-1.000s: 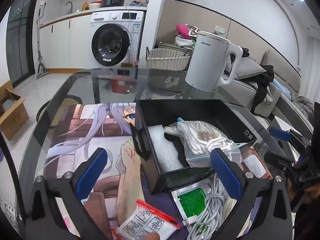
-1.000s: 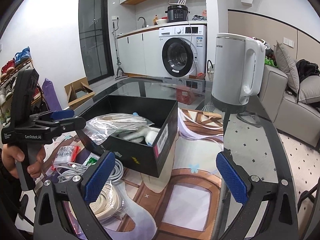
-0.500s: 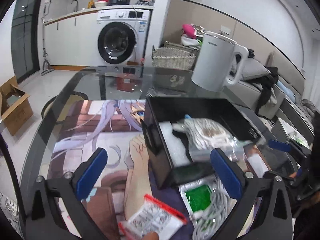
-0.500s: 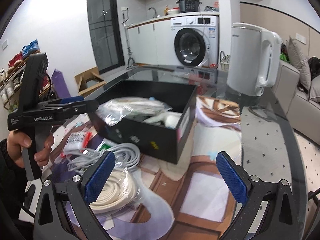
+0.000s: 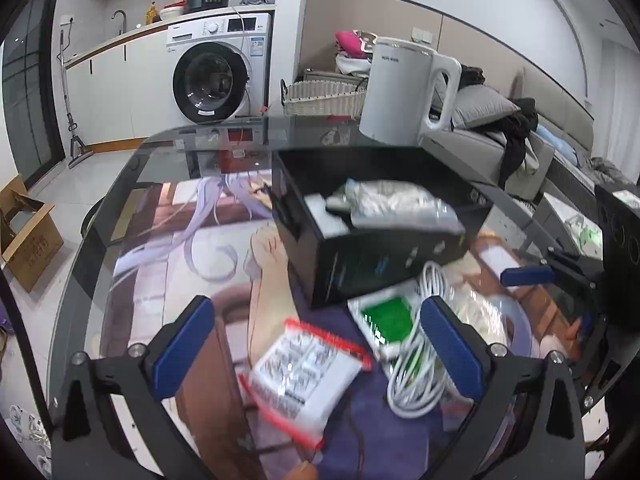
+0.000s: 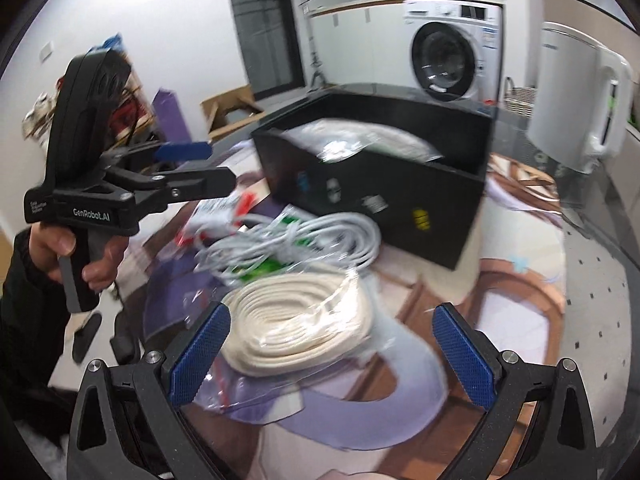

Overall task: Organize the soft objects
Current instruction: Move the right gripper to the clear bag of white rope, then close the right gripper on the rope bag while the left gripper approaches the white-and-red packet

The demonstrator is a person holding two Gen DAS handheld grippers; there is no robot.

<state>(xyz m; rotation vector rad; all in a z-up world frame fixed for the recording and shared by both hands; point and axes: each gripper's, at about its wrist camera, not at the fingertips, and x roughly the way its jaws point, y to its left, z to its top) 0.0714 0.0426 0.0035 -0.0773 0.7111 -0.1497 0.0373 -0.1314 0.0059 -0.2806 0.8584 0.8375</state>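
A black open box [image 5: 384, 236] [image 6: 384, 184] on the glass table holds a clear bag of white soft items [image 5: 396, 204] [image 6: 360, 140]. In front of it lie a red-edged printed pouch [image 5: 304, 372], a green packet [image 5: 386, 316], a coil of white cable [image 5: 420, 368] [image 6: 304, 240] and a bagged coil of cream rope [image 6: 296, 320]. My left gripper [image 5: 316, 344] hangs open above the printed pouch. My right gripper [image 6: 330, 352] hangs open over the cream rope. A hand holds the left gripper [image 6: 188, 168] at the left of the right wrist view.
A white kettle [image 5: 404, 96] [image 6: 576, 96] stands behind the box. A picture mat [image 5: 192, 248] covers the table. A washing machine [image 5: 216, 72], wicker basket [image 5: 324, 98], cardboard box [image 5: 24, 236] and sofa [image 5: 500, 136] stand beyond the table's edges.
Both grippers have dropped and pulled back from the box toward the loose items in front of it. The pouch and the rope coil now sit between the open fingers.
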